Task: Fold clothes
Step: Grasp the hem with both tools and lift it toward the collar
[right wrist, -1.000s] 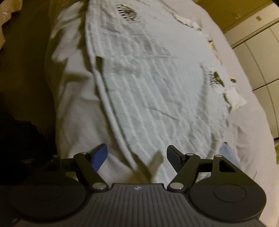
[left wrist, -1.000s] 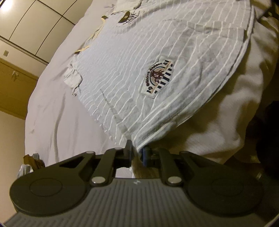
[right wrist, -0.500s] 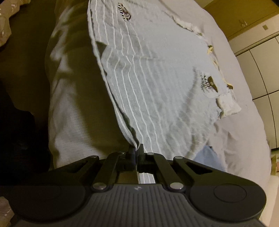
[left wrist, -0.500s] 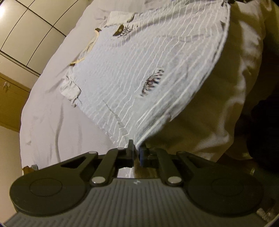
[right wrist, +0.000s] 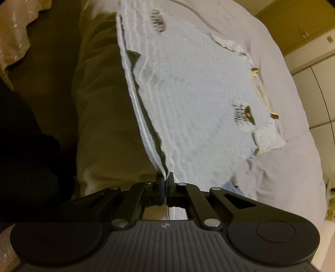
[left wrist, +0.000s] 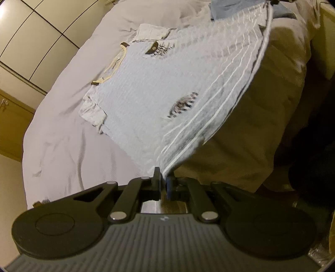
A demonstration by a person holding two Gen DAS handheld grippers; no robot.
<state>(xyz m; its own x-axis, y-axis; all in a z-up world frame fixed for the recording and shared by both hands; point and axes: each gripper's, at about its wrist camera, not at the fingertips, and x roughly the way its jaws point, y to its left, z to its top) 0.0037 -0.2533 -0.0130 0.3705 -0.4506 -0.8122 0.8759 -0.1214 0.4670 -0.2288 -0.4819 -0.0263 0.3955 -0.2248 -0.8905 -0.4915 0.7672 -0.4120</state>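
Note:
A grey shirt with thin white stripes (left wrist: 159, 87) lies spread on the bed, with a round patch (left wrist: 182, 104) near its hem and a second patch (left wrist: 157, 49) by the collar. My left gripper (left wrist: 164, 180) is shut on one bottom corner of the hem and holds it lifted. In the right wrist view the same striped shirt (right wrist: 199, 94) stretches away from me, and my right gripper (right wrist: 165, 181) is shut on the other hem corner. The hem edge hangs taut between the two grippers above the bed's side.
The pale bed sheet (left wrist: 69, 142) lies wrinkled around the shirt. The bed's cream side (left wrist: 261, 125) drops to a dark floor. A blue garment (left wrist: 226, 8) lies at the far end. White wardrobe doors (left wrist: 27, 31) and a wooden cabinet (right wrist: 297, 23) stand beyond the bed.
My right gripper went from open to shut on the hem. Both grippers have lifted the hem off the bed's edge and the shirt has stretched taut.

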